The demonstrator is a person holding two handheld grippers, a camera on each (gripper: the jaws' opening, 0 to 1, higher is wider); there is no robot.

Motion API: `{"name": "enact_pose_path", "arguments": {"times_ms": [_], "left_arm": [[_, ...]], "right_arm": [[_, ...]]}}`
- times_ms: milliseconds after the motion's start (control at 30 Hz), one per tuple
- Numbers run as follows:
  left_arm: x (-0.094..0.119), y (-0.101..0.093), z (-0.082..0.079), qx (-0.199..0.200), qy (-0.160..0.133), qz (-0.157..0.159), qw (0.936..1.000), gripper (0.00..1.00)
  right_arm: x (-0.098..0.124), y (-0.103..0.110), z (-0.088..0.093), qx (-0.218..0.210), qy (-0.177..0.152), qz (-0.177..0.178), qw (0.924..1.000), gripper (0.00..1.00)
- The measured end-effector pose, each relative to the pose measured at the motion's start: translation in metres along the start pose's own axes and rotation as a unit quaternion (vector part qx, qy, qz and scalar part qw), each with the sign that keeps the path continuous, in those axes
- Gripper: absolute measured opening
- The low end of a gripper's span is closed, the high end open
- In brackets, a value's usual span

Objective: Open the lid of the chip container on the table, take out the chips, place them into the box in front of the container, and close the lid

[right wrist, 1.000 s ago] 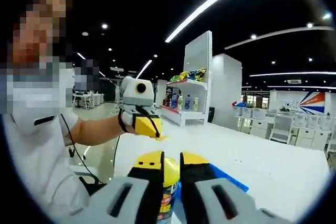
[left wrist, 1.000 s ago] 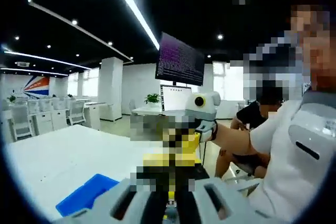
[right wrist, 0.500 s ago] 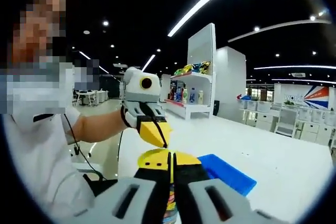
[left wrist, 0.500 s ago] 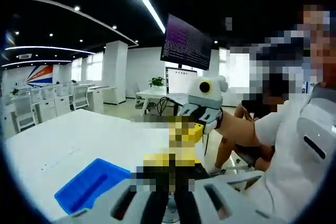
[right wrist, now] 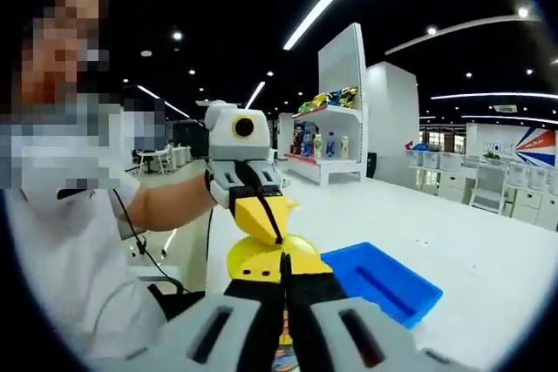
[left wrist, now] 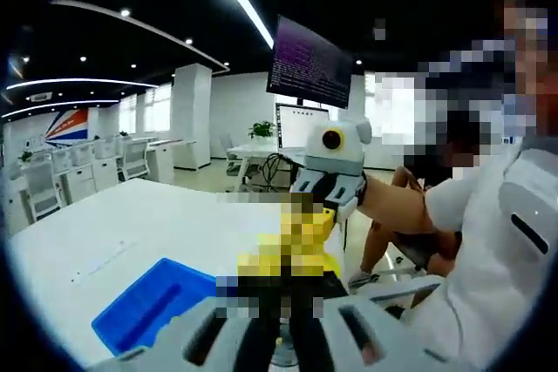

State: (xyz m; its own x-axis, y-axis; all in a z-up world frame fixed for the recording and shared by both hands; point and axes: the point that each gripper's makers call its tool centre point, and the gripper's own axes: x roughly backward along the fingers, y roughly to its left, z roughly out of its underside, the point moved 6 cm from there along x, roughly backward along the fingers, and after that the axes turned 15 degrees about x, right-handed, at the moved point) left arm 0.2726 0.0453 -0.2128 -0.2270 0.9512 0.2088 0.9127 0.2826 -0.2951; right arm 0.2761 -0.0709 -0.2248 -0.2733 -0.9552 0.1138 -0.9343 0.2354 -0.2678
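In the left gripper view, the left gripper (left wrist: 277, 337) rises from the bottom centre with its jaws drawn together. A mosaic patch covers their tips, so I cannot tell whether they pinch anything. Just beneath them a glimpse of the chip can (left wrist: 285, 356) shows at the bottom edge. The right gripper (left wrist: 316, 215) comes in from centre right, its yellow tips angled down toward the same spot. The blue box (left wrist: 146, 306) lies open on the white table (left wrist: 96, 246) at lower left, near the can. It looks set there so the chips have only a short way to travel.

In the right gripper view, the right gripper (right wrist: 285, 280) stands at bottom centre with its jaws pressed together. They appear clamped on the yellow lid (right wrist: 266, 254) of the chip can (right wrist: 284, 355), whose printed side peeks out below. The left gripper (right wrist: 258, 218) reaches in from the left of centre, and its yellow tips meet in a downward point just above the lid. Whether it holds anything I cannot tell. Both tools meet over the can's top, probably so that one steadies it while the other works the lid free. The lid looks seated, so the opening step seems not yet done. The blue box (right wrist: 384, 280) sits at lower right on the table (right wrist: 471, 259), beside the can.
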Motion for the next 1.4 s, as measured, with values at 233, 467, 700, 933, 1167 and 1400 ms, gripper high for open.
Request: {"name": "enact_pose_path", "arguments": {"times_ms": [233,467,700,933,1167,1400], "left_arm": [[0.001,0.002,0.001,-0.012,0.004,-0.006,0.9999,0.02],[0.002,0.002,0.002,-0.012,-0.001,-0.003,0.9999,0.02],[0.001,0.002,0.003,-0.005,0.001,-0.001,1.0000,0.01],[0.002,0.010,0.010,0.001,-0.008,0.006,0.9999,0.01],[0.003,0.007,0.009,-0.007,-0.025,0.022,0.9994,0.01],[0.004,0.009,0.007,-0.007,-0.025,0.023,0.9994,0.01]], "right_arm": [[-0.001,0.000,-0.001,-0.004,0.006,-0.007,1.0000,0.01],[-0.001,0.000,-0.002,-0.001,0.017,-0.009,0.9998,0.01],[0.000,0.000,-0.001,-0.006,0.022,-0.011,0.9997,0.01],[0.002,-0.001,-0.001,-0.009,0.024,-0.020,0.9995,0.01],[0.005,0.000,0.002,-0.022,0.008,-0.017,0.9996,0.00],[0.006,0.000,0.003,-0.033,-0.007,-0.015,0.9993,0.00]]}}
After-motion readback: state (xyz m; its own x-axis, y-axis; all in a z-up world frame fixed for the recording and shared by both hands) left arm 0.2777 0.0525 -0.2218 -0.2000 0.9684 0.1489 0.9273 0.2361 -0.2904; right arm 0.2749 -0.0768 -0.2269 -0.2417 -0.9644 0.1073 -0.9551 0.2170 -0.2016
